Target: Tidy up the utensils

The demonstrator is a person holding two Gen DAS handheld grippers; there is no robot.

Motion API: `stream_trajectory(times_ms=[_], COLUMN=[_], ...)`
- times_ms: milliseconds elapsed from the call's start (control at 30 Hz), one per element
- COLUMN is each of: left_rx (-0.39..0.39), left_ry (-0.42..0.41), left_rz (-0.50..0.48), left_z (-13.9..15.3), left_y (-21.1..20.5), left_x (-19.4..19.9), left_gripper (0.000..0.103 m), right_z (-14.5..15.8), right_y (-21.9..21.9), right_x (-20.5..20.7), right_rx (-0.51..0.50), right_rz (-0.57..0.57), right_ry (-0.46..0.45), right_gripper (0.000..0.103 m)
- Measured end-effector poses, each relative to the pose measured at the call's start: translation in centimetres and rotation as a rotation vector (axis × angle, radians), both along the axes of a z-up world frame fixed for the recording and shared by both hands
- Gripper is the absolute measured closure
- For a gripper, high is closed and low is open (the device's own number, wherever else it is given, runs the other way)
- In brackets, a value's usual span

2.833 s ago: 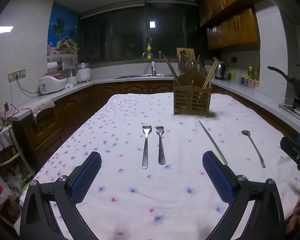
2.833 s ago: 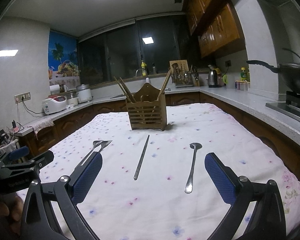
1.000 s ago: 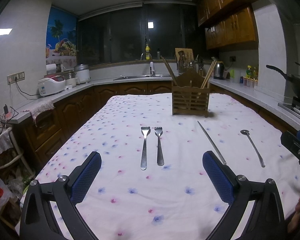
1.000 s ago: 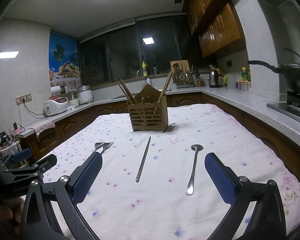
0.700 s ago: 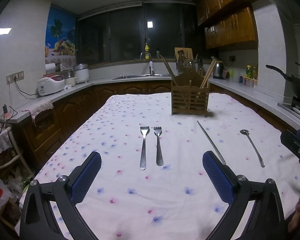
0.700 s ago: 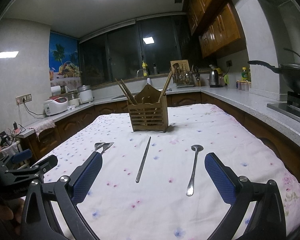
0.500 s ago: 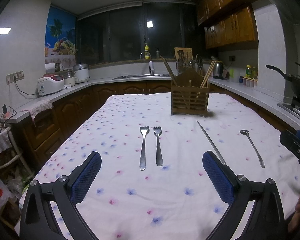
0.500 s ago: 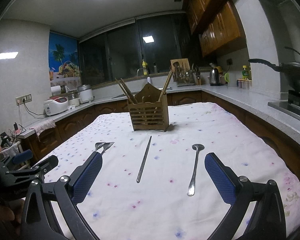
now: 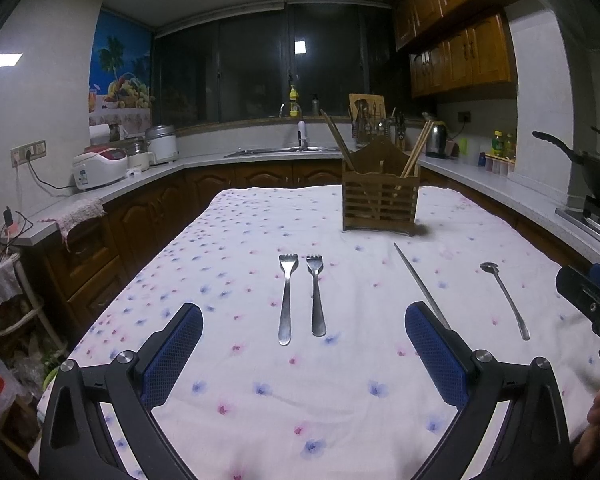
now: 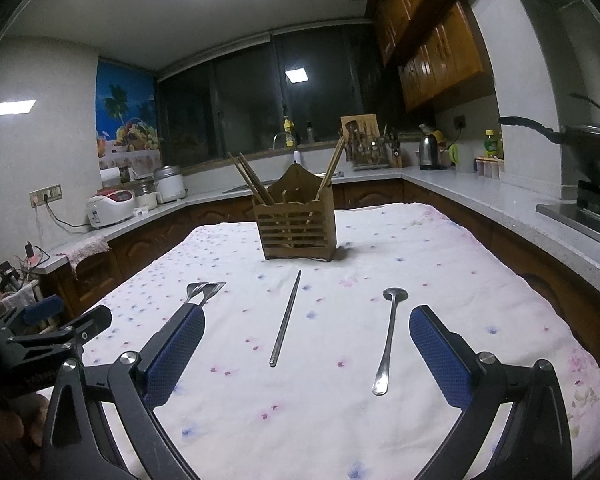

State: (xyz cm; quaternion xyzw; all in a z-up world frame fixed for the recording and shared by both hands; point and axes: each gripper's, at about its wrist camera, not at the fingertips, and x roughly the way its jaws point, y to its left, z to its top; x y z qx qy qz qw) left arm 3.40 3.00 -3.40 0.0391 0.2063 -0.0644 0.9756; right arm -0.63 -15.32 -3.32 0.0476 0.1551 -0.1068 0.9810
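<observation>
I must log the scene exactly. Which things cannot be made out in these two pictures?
- Fork handles, right wrist view: hidden behind the right gripper finger.
- Near end of the metal chopstick, left wrist view: hidden behind the left gripper finger.
- Wooden holder compartments, both views: slatted front hides the inside.
- Right gripper, left wrist view: cut off at the frame edge.

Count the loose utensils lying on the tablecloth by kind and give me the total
Forks: 2, a longer one and a shorter one
Metal chopsticks: 1 straight rod or close pair, cannot tell which
Spoons: 1
Total: 4 pieces lying loose in front of the wooden holder
</observation>
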Motion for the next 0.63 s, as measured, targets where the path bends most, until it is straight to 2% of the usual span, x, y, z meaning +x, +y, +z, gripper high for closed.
stream_trajectory(times_ms=[633], left_rx=[-0.006], left_ry=[-0.001], left_rz=[-0.008], left_z=[0.9], left_y=[-1.2], left_x=[1.1], left_gripper=[0.001], right_z=[0.4], right_y=[-1.6], right_x=[1.2], right_rx=[0.041], right_rz=[-0.007], right_ry=[0.033], right_gripper=[0.0])
